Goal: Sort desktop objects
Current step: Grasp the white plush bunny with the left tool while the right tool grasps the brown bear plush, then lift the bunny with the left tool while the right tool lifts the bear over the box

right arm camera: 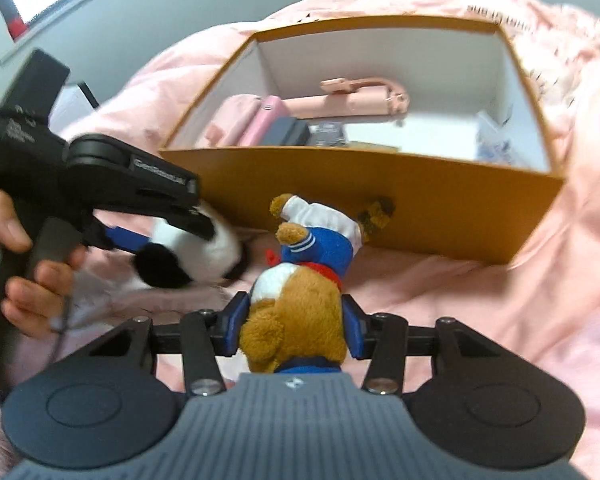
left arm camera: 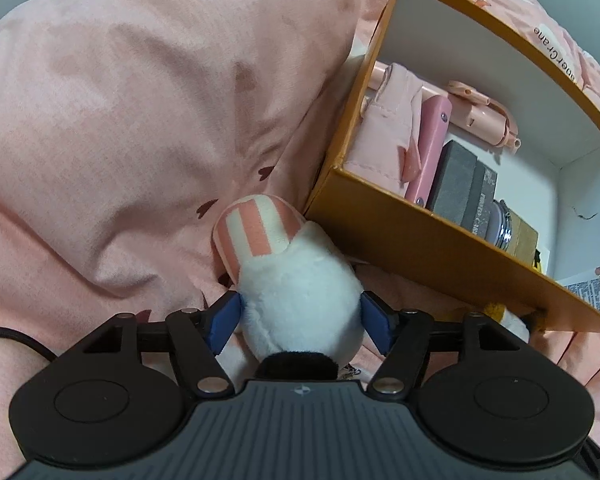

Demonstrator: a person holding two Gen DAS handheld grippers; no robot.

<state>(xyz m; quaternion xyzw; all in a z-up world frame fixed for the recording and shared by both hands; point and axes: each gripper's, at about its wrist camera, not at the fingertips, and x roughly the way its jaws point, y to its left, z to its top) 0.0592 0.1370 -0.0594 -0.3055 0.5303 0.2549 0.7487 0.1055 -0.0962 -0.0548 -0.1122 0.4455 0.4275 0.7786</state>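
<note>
My left gripper [left arm camera: 300, 316] is shut on a white plush toy [left arm camera: 296, 296] with a pink-striped part and a black end; it lies low on the pink bedding, left of the orange box [left arm camera: 412, 240]. In the right wrist view the left gripper [right arm camera: 148, 236] holds the same white and black plush [right arm camera: 220, 248]. My right gripper [right arm camera: 294, 324] is shut on a brown teddy bear in a blue and white sailor suit [right arm camera: 300, 280], held head-first toward me just in front of the orange box [right arm camera: 420, 216].
The open box holds a pink bag [right arm camera: 360, 100], a pink case [left arm camera: 430, 148], dark grey boxes [left arm camera: 460, 184], a round tin [left arm camera: 502, 228] and folded pink cloth [left arm camera: 380, 136]. Rumpled pink bedding [left arm camera: 140, 120] surrounds everything. A Vaseline label [left arm camera: 596, 292] shows at the box's right.
</note>
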